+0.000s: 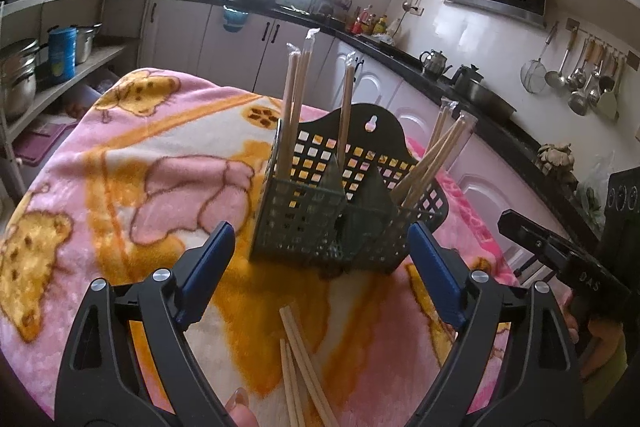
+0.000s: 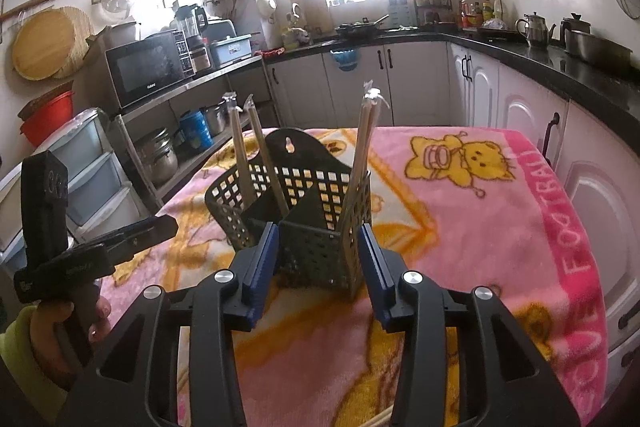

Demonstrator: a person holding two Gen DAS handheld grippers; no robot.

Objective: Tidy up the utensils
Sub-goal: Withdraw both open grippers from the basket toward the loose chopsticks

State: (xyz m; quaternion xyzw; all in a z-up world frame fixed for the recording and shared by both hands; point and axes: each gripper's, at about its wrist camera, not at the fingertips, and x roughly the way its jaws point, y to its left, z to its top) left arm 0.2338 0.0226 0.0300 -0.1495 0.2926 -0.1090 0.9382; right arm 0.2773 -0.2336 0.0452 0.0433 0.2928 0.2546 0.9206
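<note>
A dark green perforated utensil caddy [image 1: 320, 223] with compartments stands on a pink and yellow blanket [image 1: 132, 163]; it also shows in the right wrist view [image 2: 320, 251]. Wrapped chopsticks [image 1: 296, 99] stand upright in its left compartments and more [image 1: 432, 155] lean in its right one. Loose bare chopsticks [image 1: 300, 367] lie on the blanket below my left gripper [image 1: 320, 263], which is open and empty just in front of the caddy. My right gripper [image 2: 318, 259] is open, its fingers on either side of the caddy's near corner, not gripping. The right gripper's body [image 1: 560, 259] shows at the left view's right edge.
Kitchen cabinets and a black counter [image 2: 520, 59] with kettles [image 2: 536, 27] run behind and to the right of the table. A shelf with a microwave [image 2: 148, 71], pots and plastic drawers [image 2: 96, 179] stands to the left. The left gripper's body [image 2: 92, 247] sits at the left.
</note>
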